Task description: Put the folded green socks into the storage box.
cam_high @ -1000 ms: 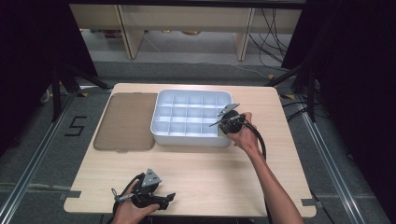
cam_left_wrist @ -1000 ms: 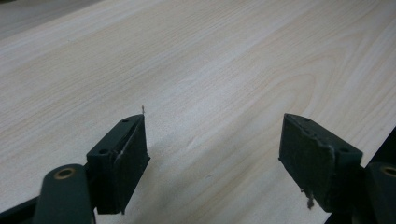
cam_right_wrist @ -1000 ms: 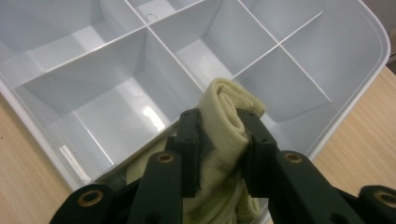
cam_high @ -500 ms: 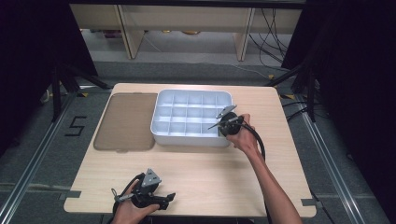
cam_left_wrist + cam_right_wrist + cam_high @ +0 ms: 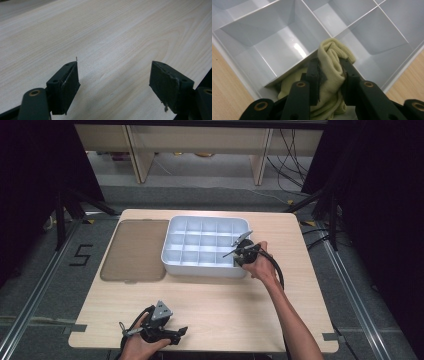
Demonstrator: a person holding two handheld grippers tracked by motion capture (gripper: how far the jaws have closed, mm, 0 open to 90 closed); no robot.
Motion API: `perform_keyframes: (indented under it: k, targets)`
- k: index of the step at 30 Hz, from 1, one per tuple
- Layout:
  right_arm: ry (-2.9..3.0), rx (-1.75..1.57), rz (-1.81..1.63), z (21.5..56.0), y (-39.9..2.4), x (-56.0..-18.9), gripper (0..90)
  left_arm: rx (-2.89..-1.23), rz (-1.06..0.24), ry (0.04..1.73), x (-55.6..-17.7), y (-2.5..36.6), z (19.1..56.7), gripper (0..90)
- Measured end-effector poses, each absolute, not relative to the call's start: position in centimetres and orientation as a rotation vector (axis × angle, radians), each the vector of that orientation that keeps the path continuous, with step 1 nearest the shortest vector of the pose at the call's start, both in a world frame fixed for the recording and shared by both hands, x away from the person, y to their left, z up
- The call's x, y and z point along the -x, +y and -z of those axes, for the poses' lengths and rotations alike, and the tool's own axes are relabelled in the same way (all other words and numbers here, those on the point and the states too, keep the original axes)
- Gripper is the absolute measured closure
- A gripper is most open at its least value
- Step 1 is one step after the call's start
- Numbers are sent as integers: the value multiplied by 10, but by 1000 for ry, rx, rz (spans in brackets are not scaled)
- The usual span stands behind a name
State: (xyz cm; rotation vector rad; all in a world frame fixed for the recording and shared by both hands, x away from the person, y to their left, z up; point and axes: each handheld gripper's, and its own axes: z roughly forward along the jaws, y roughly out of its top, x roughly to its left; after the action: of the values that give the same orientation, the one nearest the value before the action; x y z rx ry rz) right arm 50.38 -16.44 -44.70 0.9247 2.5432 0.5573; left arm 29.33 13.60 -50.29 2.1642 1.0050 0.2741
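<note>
A rolled pale yellow knitted cloth point(image 5: 331, 53) is pinched between the black jaws of my right gripper point(image 5: 329, 68), which is shut on it. It hangs into the near right corner compartment of the white divided tray point(image 5: 274, 22), with more cloth bunched below the jaws. From above, the right gripper point(image 5: 238, 258) sits at the tray's point(image 5: 200, 268) near right corner. My left gripper point(image 5: 179, 333) rests low at the table's front edge and points right. Its jaws point(image 5: 113, 75) stand open over bare wood with nothing between them.
A flat brown lid point(image 5: 135, 249) lies on the table left of the tray. The light wooden table point(image 5: 225, 295) stretches between the tray and the front edge. The tray's other compartments look empty. Dark floor and rails surround the table.
</note>
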Motion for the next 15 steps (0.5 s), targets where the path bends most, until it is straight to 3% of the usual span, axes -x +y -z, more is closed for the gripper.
perform_keyframes:
  k: [15]
  targets:
    - [2596, -980, -547, 454, -167, -506, 728, -2153, -275, 1012, -294, 137, 502, 231]
